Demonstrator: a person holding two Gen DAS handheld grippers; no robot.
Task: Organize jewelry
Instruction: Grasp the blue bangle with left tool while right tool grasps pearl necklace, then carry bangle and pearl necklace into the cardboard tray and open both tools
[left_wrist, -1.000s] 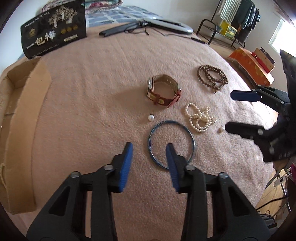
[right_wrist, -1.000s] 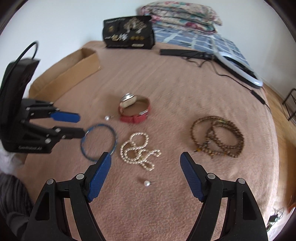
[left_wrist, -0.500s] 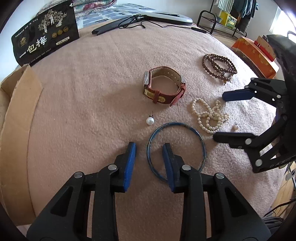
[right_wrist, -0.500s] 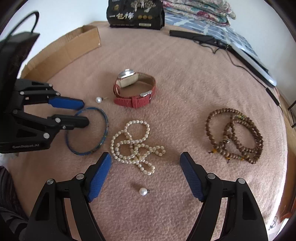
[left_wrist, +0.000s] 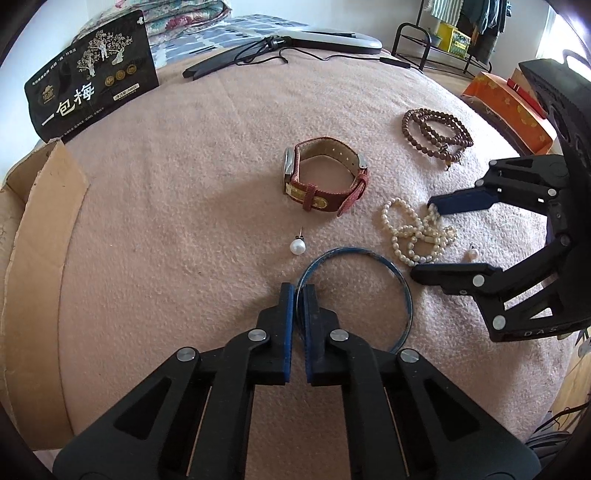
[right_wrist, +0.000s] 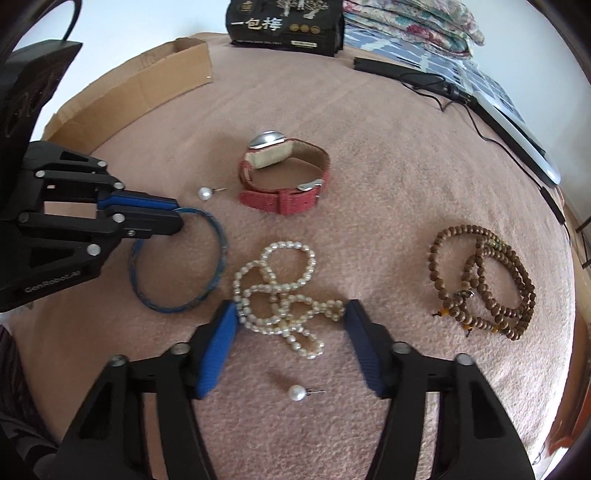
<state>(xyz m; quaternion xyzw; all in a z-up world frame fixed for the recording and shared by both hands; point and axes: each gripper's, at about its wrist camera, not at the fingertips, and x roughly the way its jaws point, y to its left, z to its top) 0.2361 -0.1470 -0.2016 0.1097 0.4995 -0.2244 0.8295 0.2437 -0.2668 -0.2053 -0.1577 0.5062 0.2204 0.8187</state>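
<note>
On the pink blanket lies a thin blue bangle. My left gripper is shut on the bangle's near rim; the right wrist view shows that gripper on the bangle. A tangled pearl necklace lies between the fingers of my right gripper, whose jaws are closing, the pads right at the pearls' outer ends. From the left wrist view the right gripper straddles the necklace. One pearl stud lies under the right gripper, another beside the bangle.
A red-strapped watch stands beyond the bangle. Brown wooden beads lie coiled to the right. A cardboard box lines the left edge, a black printed bag stands at the back, and a corded ring lamp lies behind.
My left gripper's jaws closed onto the bangle's rim. The right gripper sank over the pearl necklace and its jaws narrowed around it.
</note>
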